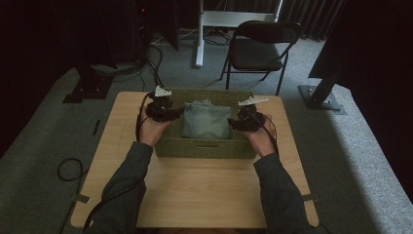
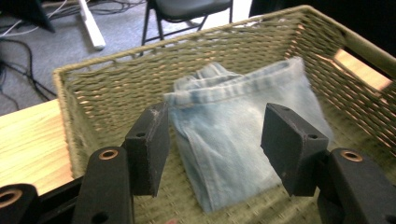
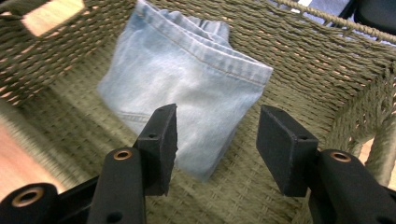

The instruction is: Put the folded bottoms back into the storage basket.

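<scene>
Folded light-blue jeans (image 1: 206, 120) lie inside a woven green basket (image 1: 204, 147) on the wooden table. My left gripper (image 1: 179, 111) hangs over the basket's left side with its jaws apart and nothing between them; the folded jeans (image 2: 233, 140) lie on the basket floor beyond them. My right gripper (image 1: 233, 123) is over the basket's right side, jaws apart and empty, with the jeans (image 3: 182, 84) lying past them against the basket wall (image 3: 299, 51).
The basket sits at the far middle of the table (image 1: 204, 190), whose near half is bare wood. A black folding chair (image 1: 258, 48) and a white stand leg (image 1: 198, 34) are on the carpet behind the table. Cables run on the floor at left.
</scene>
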Motion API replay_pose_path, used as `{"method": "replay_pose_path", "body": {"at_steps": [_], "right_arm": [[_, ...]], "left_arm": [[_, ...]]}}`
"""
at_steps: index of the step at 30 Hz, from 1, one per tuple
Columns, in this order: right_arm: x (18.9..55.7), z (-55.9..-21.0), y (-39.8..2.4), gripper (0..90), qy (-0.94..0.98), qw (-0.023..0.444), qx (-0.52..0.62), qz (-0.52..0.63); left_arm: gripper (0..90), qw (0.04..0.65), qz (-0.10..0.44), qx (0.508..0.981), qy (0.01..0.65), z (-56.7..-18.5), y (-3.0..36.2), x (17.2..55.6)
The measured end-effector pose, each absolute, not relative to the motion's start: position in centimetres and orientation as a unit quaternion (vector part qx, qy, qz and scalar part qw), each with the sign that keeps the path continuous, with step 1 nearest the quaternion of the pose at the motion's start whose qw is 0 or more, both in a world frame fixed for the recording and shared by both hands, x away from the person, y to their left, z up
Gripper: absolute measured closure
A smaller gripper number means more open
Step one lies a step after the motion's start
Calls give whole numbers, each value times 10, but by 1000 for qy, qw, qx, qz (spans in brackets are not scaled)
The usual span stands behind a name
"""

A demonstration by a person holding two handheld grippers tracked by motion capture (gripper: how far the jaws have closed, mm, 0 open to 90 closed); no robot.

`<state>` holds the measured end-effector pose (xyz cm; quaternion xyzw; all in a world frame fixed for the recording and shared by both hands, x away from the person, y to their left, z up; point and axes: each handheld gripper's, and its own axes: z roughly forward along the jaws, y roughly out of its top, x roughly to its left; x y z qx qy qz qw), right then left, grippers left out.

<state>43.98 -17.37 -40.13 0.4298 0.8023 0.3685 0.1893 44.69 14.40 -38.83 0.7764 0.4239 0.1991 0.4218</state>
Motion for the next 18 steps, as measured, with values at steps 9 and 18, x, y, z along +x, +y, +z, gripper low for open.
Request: {"method": "replay_pose_path", "body": {"at_steps": [9, 18], "right_arm": [[404, -392, -170, 464, 814, 201, 382, 389], [394, -392, -162, 453, 815, 201, 368, 400]], "left_arm": [[420, 437, 195, 781, 401, -391, 143, 418], [420, 449, 197, 780, 389, -386, 143, 399]]}}
